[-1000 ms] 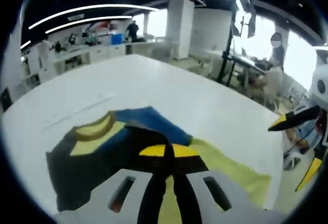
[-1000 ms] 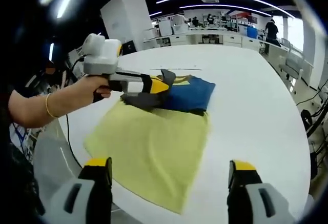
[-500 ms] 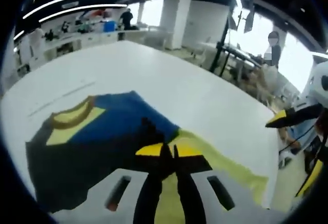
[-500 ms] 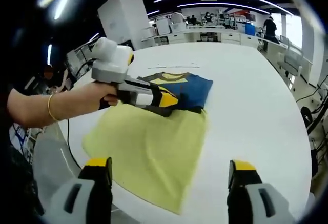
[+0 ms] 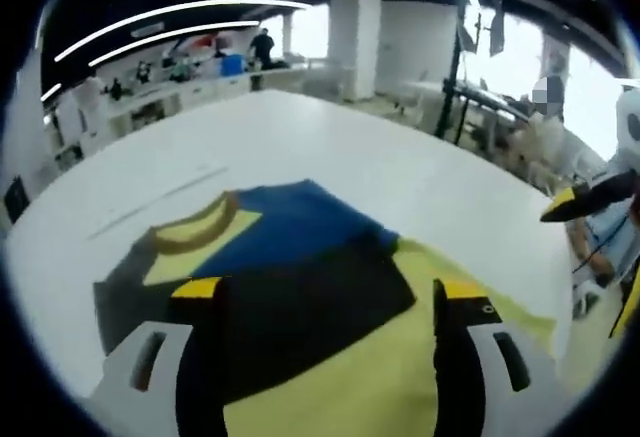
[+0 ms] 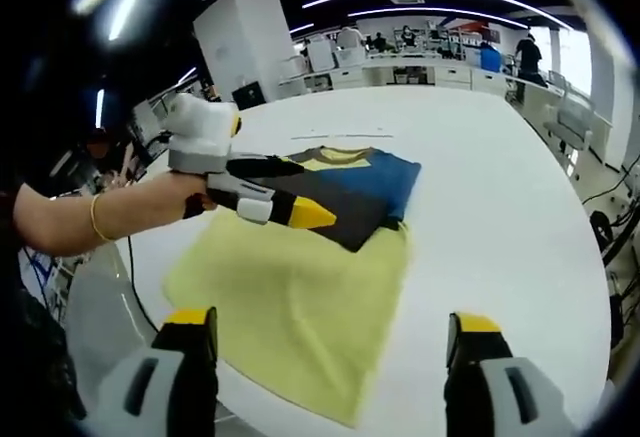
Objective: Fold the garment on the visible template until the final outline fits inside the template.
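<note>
Two grippers are at work over the white table [image 6: 500, 187], and both stand with jaws spread and nothing between them. In the right gripper view, your left forearm reaches in from the left edge, a thin bracelet [image 6: 95, 219] at the wrist, with the hand [image 6: 190, 197] wrapped round the handle under the pale body of the left gripper [image 6: 292, 193]. That gripper points to the right, roughly level, its two yellow-tipped jaws parted, one above the other, hanging just over the dark part of the garment [image 6: 300, 257]. You cannot tell from this view whether the lower tip touches the cloth.

The garment lies flat on the table in front of you. Its far end is a folded block of dark and blue fabric with a yellow collar facing away, and its near part is a wide yellow panel spreading toward the table's near edge. The dark flap lies over the top of the yellow panel.

In the left gripper view, the left gripper [image 5: 325, 297] looks down its own jaws, which rise wide apart on either side of the dark flap; the garment [image 5: 300, 287] sits between and beyond them, collar to the left, yellow panel running toward the lower right.

At the bottom of the right gripper view, the right gripper [image 6: 330, 332] is held back at the near table edge, jaws fully apart, framing the yellow hem without touching it. Its yellow-tipped jaw also enters the left gripper view at the right edge.
</note>
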